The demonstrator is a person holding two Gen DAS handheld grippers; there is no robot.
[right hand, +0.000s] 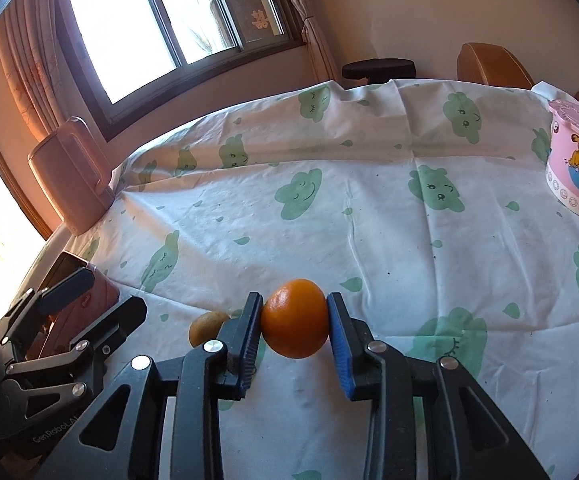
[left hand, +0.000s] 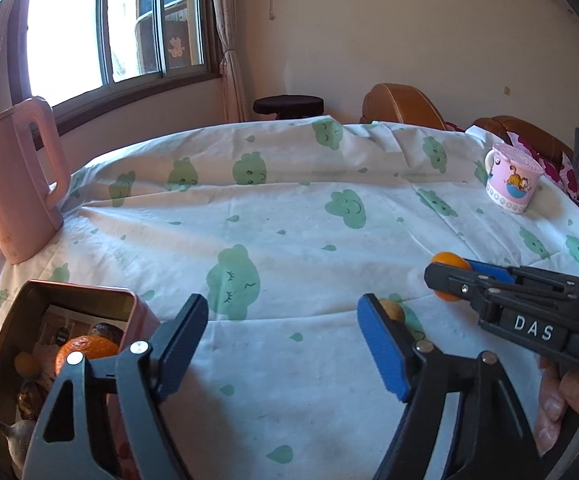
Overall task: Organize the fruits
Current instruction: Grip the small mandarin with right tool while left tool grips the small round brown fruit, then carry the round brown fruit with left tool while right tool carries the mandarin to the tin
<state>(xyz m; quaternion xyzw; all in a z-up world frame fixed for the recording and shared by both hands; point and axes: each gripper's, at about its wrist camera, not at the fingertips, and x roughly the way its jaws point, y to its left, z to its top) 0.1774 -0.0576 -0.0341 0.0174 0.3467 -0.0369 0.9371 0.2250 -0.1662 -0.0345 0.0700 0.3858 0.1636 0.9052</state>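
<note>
Right gripper (right hand: 294, 334) clamps a round, dimpled orange (right hand: 294, 323) just above the cloud-print cloth on the worktop (right hand: 369, 220).
Ribbed black and blue pads squeeze its glossy sides; a small brownish fruit (right hand: 206, 327) lies beside it. Left gripper (left hand: 279, 348) hangs spread and empty near the boxy tin (left hand: 69, 296), another orange (left hand: 89, 350) inside.
</note>
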